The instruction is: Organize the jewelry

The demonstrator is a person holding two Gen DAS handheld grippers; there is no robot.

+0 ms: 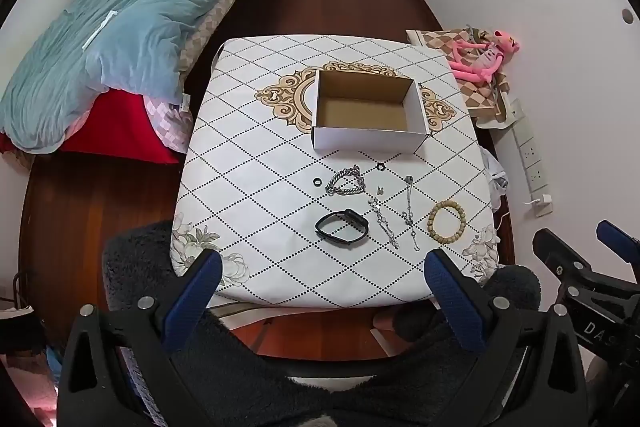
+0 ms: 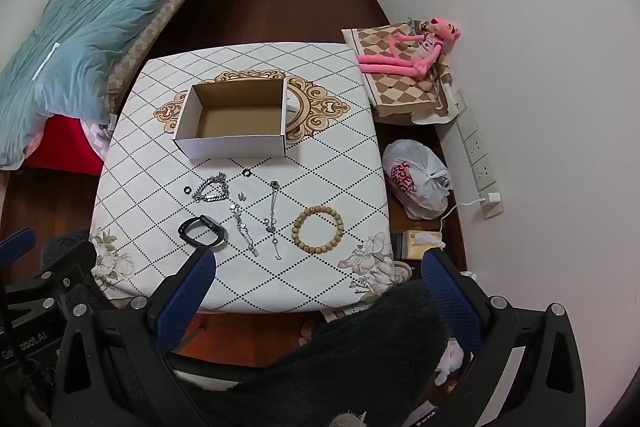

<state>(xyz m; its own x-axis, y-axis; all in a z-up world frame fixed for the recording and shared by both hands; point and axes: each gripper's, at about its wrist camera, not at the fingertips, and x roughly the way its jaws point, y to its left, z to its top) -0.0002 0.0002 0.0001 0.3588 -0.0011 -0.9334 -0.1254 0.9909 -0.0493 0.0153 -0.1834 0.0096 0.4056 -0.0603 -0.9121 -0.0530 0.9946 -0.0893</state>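
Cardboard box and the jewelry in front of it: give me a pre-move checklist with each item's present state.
1. Cardboard box open and empty: ok.
2. Jewelry lying on the tablecloth outside the box: ok; wooden bead bracelet, black smart band, chunky silver chain, two thin chain bracelets, small black rings.
3. Left gripper jaws wide, nothing between them: ok.
4. Right gripper jaws wide, nothing between them: ok.
5. Pieces lying apart for single picks: not ok; the two thin chain bracelets lie close together.
6. Clasps fastened: cannot tell.
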